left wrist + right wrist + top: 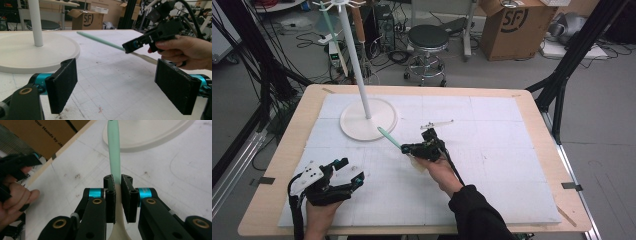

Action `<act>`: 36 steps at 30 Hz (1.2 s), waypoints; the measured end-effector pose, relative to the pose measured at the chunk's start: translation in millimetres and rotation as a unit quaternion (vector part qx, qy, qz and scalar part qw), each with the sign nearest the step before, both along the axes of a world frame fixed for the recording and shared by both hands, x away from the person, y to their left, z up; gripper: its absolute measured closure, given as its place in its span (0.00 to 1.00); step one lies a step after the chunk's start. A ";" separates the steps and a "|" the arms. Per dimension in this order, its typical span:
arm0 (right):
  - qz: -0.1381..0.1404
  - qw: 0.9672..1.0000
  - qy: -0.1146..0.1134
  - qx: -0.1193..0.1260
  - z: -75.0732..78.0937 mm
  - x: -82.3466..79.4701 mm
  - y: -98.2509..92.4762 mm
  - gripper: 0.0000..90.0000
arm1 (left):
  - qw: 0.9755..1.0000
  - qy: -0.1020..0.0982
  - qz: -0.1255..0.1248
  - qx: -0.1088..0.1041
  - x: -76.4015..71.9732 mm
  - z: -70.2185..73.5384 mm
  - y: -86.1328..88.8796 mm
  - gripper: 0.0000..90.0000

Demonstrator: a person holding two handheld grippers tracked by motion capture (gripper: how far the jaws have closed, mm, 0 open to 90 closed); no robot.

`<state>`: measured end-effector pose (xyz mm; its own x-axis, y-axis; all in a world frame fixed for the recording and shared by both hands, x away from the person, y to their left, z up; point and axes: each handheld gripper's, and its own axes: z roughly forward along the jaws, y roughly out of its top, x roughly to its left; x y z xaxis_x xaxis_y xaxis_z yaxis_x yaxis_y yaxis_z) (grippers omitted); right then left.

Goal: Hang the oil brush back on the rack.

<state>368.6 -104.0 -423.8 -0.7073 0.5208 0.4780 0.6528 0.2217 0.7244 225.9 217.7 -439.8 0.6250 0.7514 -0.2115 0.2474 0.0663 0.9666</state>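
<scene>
1. Spatula (393,139) w/ mint-green handle and cream blade was pinched in the right claw (407,149), lifted clear of the bench (492,165). Handle end pointed toward the stand base (384,120), just short of its rim.
2. Right gripper view: pads were pressed together on the utensil about where the green handle (113,150) meets the cream part (120,230); blade end trailed back under the claw body.
3. Left claw (349,172) was spread wide, nothing between the pads, resting low near the bench's front-left corner. Left gripper view showed both pads (62,85) apart w/ bare bench between, and the right hand (185,51) farther off w/ the spatula held at a slant.
4. Step in hand, as I judged it: pick-up done, carry phase toward the white stand pole (357,60), whose top hooks (337,5) already held other utensils.
5. Next move prob. called for raising the handle tip up to hook height and turning the wrist so the handle end met a free hook. Whether the tip has a hanging hole, couldn't tell.
6. Risk: grip sat far from the tip, so the long handle could wobble or swing into the pole; slow approach needed.
7. A small clear utensil (437,123) lay on the bench behind the right claw, well out of the path.
</scene>
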 end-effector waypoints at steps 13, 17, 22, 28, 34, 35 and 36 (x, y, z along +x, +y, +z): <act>-0.027 0.994 -0.013 0.108 29.3 6.9 -8.2 0.93 | 1.000 0.000 -0.001 0.001 0.1 -0.1 0.4 0.21; -0.032 0.991 -0.024 0.128 37.6 7.8 -8.7 0.93 | 1.000 0.000 -0.001 0.003 0.3 -0.2 0.4 0.21; -0.022 0.985 -0.059 0.160 61.5 7.2 -1.0 0.93 | 1.000 0.000 -0.001 0.002 0.3 -0.1 0.7 0.21; -0.021 0.978 -0.087 0.191 89.1 10.8 6.8 0.93 | 1.000 -0.001 0.000 0.000 -0.1 0.1 1.5 0.21; -0.014 0.975 -0.101 0.199 105.8 13.4 13.1 0.93 | 1.000 -0.001 0.001 -0.001 -0.2 0.1 1.8 0.21; -0.014 0.974 -0.105 0.201 108.3 13.7 14.1 0.93 | 1.000 -0.002 0.001 -0.001 -0.2 0.1 1.6 0.21; -0.014 0.973 -0.109 0.204 110.8 14.1 15.0 0.93 | 1.000 -0.001 0.000 -0.002 -0.2 0.1 1.6 0.21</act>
